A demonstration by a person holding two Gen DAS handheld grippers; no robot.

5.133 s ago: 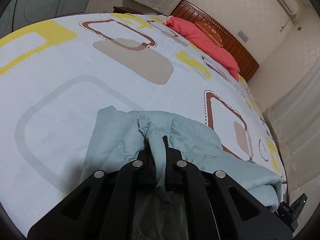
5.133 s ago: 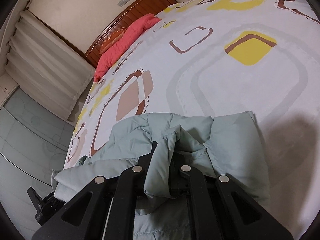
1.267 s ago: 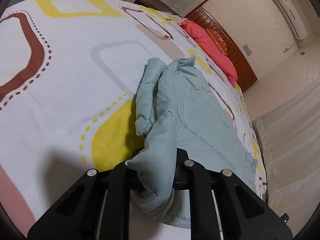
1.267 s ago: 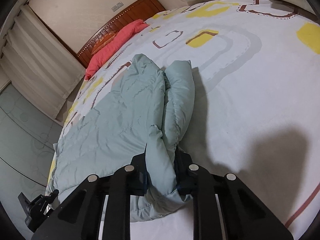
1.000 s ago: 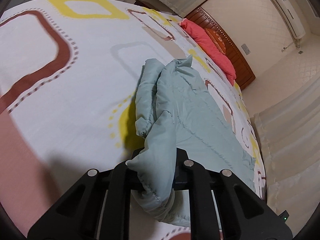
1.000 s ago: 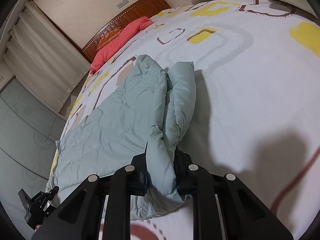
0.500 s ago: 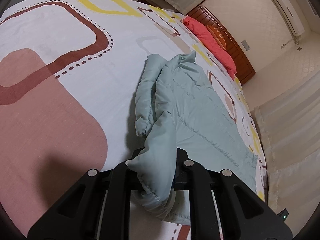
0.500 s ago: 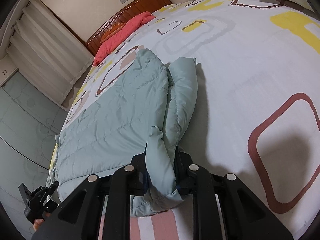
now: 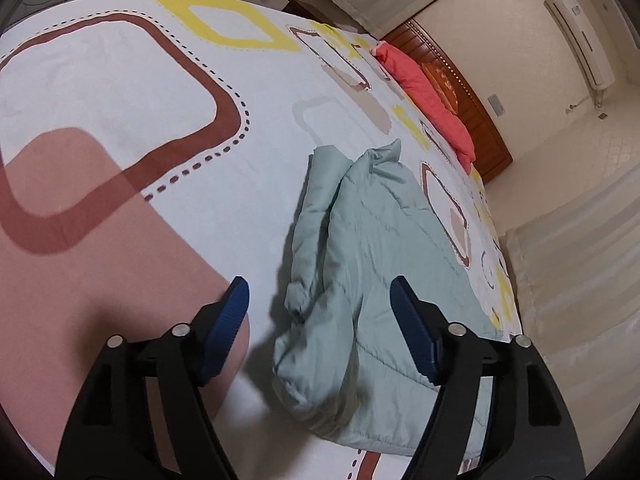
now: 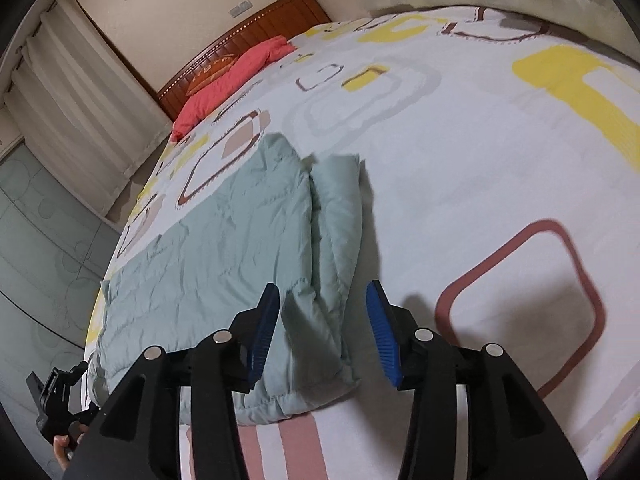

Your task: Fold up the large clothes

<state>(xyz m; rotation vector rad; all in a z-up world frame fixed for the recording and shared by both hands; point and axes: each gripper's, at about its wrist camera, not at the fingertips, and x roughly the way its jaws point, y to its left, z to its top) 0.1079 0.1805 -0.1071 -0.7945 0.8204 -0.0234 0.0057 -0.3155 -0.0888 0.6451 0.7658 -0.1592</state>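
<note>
A pale green padded coat (image 9: 380, 240) lies flat on the patterned bed sheet (image 9: 120, 100), with a sleeve folded along its near side. In the left wrist view my left gripper (image 9: 318, 284) is opening wide. The coat's bunched corner lies between the blue pads (image 9: 236, 316) and touches neither. In the right wrist view the coat (image 10: 224, 240) stretches away to the left. My right gripper (image 10: 322, 286) is opening too. The coat's folded edge lies loose between its pads (image 10: 382, 332), which do not press on it.
A red pillow (image 9: 432, 96) lies by the wooden headboard (image 10: 256, 28) at the far end of the bed. Pale curtains (image 10: 80, 92) hang beside the bed. A hand (image 10: 60, 446) holding a black device shows at the lower left edge of the right wrist view.
Both grippers were shut on the coat's near edge and have let it go. Their jaws now stand apart, and the edge has dropped onto the sheet. Both have drawn back along the bed.
</note>
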